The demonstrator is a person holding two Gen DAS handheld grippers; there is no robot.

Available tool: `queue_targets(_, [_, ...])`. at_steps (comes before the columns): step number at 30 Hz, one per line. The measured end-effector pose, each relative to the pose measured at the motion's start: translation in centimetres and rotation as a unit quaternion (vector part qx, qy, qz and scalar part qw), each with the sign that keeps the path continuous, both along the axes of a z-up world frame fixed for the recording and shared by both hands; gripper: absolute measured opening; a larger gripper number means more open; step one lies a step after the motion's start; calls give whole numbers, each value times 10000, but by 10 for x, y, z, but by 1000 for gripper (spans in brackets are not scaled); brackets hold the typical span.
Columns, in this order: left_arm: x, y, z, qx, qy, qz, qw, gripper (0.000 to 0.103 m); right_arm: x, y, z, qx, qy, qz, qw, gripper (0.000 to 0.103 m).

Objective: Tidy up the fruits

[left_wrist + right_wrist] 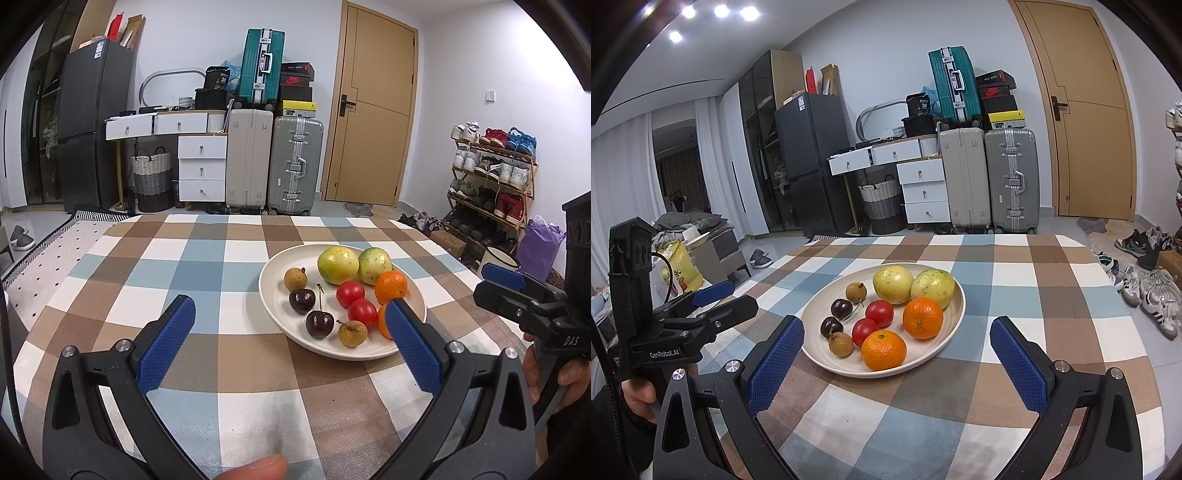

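Left gripper (290, 325) jaws spread wide, holding nothing; its blue pads (168, 341) hang above the checked tablecloth (184, 266), and the right-hand pad overlaps the plate's near rim in the left wrist view, contact unclear. Right gripper (897, 354) jaws equally wide, also empty, framing the plate from the lower part of the right wrist view without touching it. Cream plate (945, 341) sits mid-frame on the table and carries all the fruit: two yellow-green round fruits (892, 284) at the back, side by side; two oranges (883, 350) toward the front right; two red tomatoes (879, 313) in the middle, touching each other; two dark cherries (841, 308) on the left with stems; two small brown longans (856, 291), one at the back left, one at the front beside the near orange. Luggage and white drawers stand against the far wall, upper centre.
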State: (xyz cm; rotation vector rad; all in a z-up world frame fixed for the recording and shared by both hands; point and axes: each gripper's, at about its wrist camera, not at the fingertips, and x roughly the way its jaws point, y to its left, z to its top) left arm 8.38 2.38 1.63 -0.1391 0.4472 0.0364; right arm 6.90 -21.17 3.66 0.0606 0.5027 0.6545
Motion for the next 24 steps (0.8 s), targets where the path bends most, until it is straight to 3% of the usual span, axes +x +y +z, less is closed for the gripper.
queue_targets(24, [-1, -1, 1, 11, -31, 3, 10000, 103, 0, 2, 2, -34, -39, 23, 10000, 103])
